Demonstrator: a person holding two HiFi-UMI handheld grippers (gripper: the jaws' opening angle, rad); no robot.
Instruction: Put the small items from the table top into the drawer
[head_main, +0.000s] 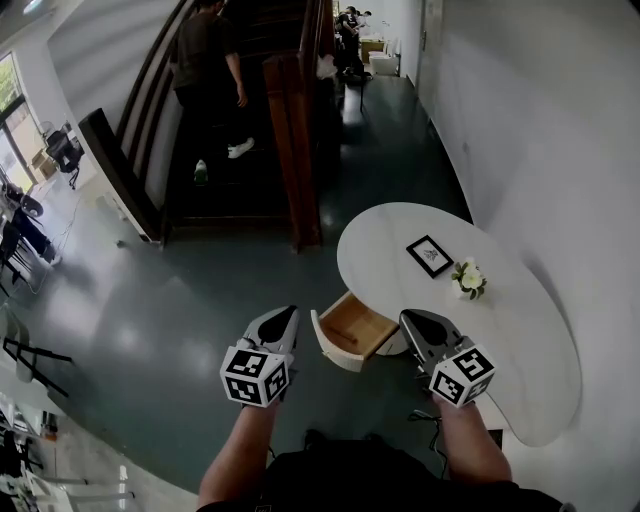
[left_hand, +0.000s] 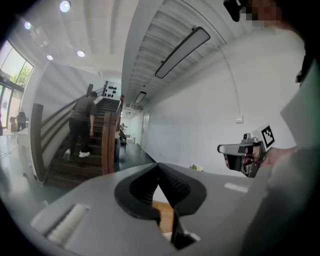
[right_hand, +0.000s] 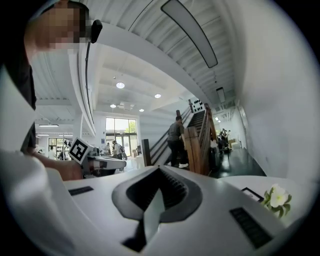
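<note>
Left hand-held gripper (head_main: 284, 314) is held just left of the pulled-out drawer (head_main: 350, 330), jaws closed together with nothing between them. Right hand-held gripper (head_main: 413, 320) is held at the drawer's right, by the near edge of the white desk (head_main: 520, 325), jaws likewise closed on nothing. A small picture frame (head_main: 430, 255) and a white flower bunch (head_main: 468, 279) are seen on the desk top, near each other and apart from both grippers. A person (head_main: 205, 50) is seen on the stairs (head_main: 215, 185)
</note>
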